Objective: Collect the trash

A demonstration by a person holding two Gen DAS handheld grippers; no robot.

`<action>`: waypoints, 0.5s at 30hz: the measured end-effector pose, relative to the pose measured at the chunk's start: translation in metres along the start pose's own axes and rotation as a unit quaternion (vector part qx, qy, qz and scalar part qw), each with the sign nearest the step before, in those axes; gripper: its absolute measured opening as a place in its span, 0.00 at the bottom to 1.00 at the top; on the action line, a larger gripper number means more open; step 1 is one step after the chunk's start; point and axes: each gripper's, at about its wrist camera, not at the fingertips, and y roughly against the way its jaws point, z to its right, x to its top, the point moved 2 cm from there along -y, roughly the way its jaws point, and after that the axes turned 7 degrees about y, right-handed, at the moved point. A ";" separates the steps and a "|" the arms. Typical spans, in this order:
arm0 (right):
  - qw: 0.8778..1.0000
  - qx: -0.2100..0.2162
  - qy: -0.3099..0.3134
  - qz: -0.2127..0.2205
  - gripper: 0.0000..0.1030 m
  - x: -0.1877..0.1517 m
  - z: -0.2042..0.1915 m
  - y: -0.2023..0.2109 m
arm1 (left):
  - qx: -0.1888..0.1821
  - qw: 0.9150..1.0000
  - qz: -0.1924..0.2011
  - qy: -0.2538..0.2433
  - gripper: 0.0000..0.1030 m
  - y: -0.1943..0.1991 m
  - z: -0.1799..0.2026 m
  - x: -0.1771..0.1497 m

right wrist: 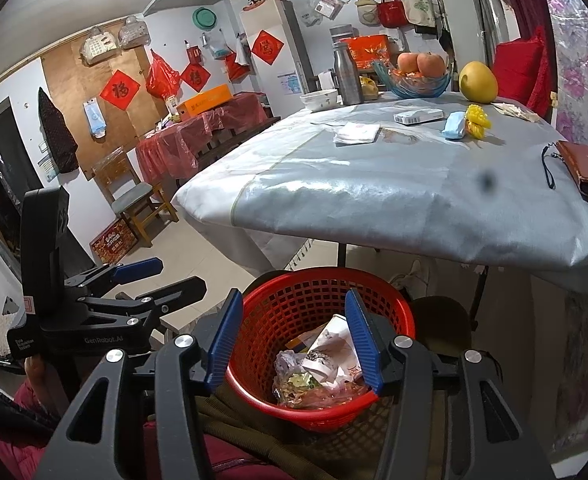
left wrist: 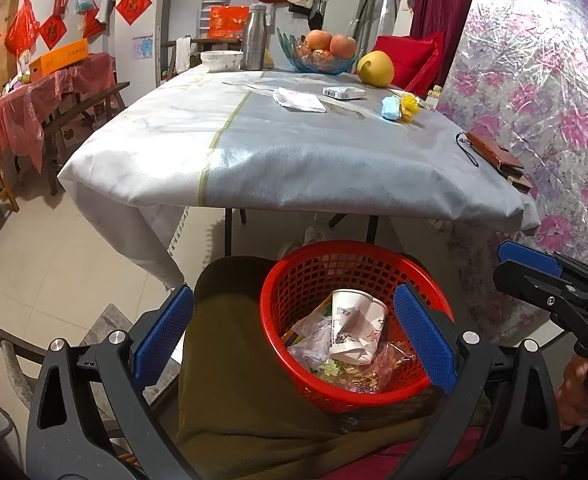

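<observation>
In the left wrist view, the left gripper stands wide open at the bottom of the frame with nothing between its blue pads, and behind them a red basket sits on the person's lap at lower centre, holding a crumpled paper cup and plastic wrappers, while a white wrapper and a blue packet lie on the table in the upper half. In the right wrist view, the right gripper hangs over the same basket at lower centre, jaws about half open and gripping nothing, the cup below them.
</observation>
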 end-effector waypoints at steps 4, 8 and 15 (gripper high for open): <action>1.000 -0.001 -0.004 -0.001 0.51 0.000 0.004 -0.002 | 0.001 1.000 -0.002 0.001 0.93 -0.002 -0.002 -0.001; 1.000 -0.002 -0.010 -0.005 0.51 -0.001 0.011 -0.008 | 0.001 1.000 -0.006 0.005 0.93 -0.007 -0.004 -0.001; 1.000 -0.007 -0.024 -0.011 0.51 0.004 0.022 -0.019 | 0.009 1.000 -0.018 0.006 0.93 -0.021 -0.006 0.001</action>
